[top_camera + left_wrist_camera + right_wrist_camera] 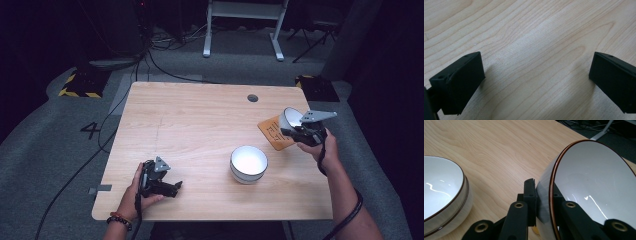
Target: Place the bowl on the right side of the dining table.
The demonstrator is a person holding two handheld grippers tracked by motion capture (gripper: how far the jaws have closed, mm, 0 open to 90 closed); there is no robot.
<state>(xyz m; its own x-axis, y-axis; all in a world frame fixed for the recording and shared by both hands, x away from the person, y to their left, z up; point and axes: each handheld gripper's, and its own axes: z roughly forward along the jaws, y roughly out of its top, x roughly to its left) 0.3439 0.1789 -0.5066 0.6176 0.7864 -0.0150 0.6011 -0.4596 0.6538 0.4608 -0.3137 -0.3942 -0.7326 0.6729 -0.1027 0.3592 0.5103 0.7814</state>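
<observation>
My right gripper (288, 130) is shut on the rim of a white bowl (291, 118) with a thin dark edge line, holding it tilted on its side above the table's right part. In the right gripper view the jaws (544, 192) pinch the wall of that bowl (594, 182), one pad outside and one inside. Two more white bowls (248, 163), stacked (441, 195), stand mid-table, to the left of the held one. My left gripper (176, 186) lies near the front left edge, open. Bare wood shows between its fingers (536, 80).
An orange mat (272, 134) lies on the wooden table (200, 120) under the held bowl, near the right edge. A round cable hole (252, 98) sits at the table's far side. Cables and a white desk frame (245, 25) are on the floor beyond.
</observation>
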